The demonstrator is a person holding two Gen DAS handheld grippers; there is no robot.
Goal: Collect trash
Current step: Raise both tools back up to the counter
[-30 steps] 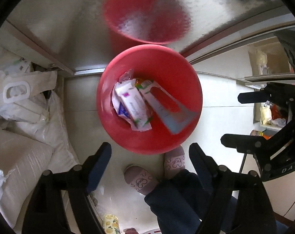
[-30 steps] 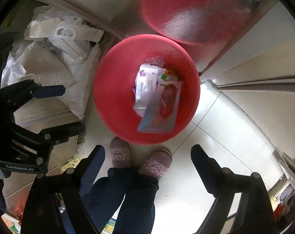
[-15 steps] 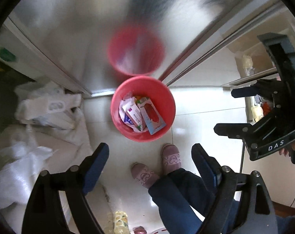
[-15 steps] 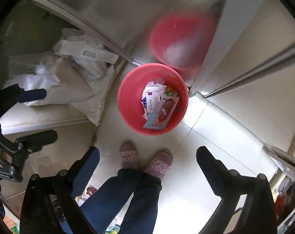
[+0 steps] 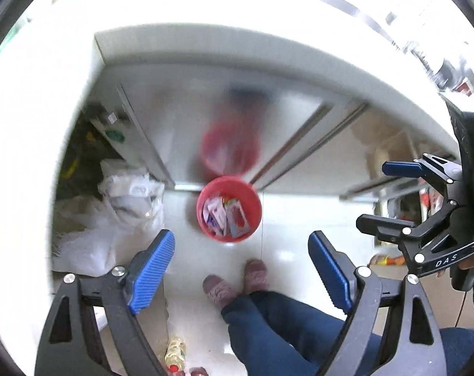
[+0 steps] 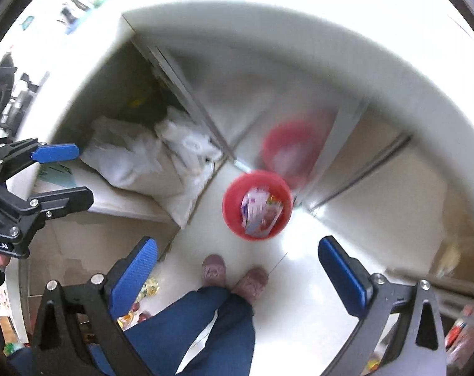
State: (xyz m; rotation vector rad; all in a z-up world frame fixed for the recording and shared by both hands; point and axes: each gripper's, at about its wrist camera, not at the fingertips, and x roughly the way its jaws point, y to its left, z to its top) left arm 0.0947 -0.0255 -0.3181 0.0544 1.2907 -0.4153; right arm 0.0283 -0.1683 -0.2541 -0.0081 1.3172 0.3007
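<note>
Red bin (image 5: 229, 208) stands beside the blurred, seemingly metal cabinet (image 5: 187, 125).

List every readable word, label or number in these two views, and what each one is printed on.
"DAS": white letters on the black frame of the right hand-held gripper, seen from the left wrist view.
"RobotAI", beginning cut off: frame of the left hand-held gripper, seen from the right wrist view.
Wrappers in the red bin: print too small and blurred to read.

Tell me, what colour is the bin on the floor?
The bin is red, seen best in the left wrist view.
</note>
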